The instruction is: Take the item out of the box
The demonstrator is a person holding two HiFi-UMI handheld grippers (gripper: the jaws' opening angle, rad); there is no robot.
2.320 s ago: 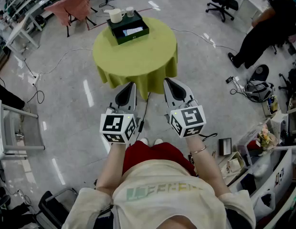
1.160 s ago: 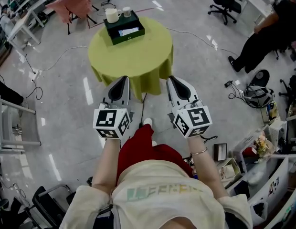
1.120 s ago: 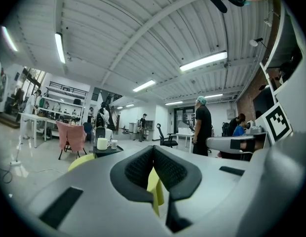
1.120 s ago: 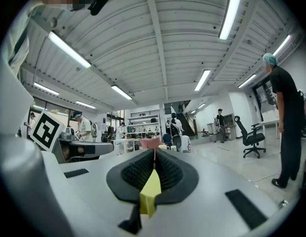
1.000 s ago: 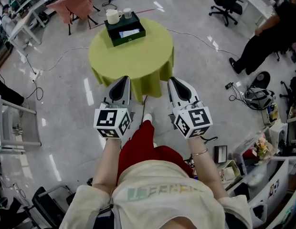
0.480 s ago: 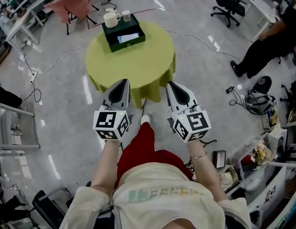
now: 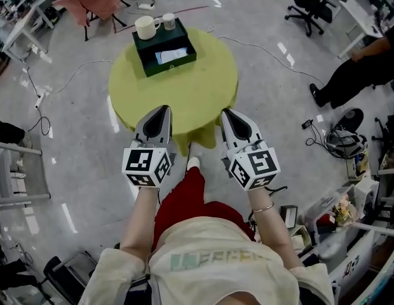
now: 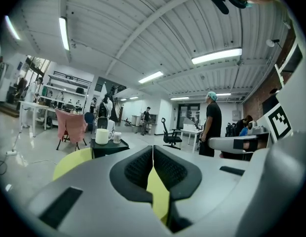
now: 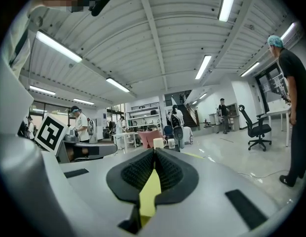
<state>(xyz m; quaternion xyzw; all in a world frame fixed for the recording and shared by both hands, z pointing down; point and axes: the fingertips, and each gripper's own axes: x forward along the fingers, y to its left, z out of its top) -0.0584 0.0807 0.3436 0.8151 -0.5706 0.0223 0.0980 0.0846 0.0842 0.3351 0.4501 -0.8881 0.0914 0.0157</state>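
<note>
Standing short of the round surface (image 7: 206,88), I hold my left gripper (image 7: 160,110) and right gripper (image 7: 230,113) clenched, both empty. Nothing's done yet: the pale item (image 7: 166,56) lies inside the dark box (image 7: 173,68) at the far edge.

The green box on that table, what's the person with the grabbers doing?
Nothing yet. A person stands at the near edge of the yellow-green table, holding the left gripper and the right gripper out, both shut and empty. The dark green box sits at the far side, a white item inside, beside a mug.
</note>
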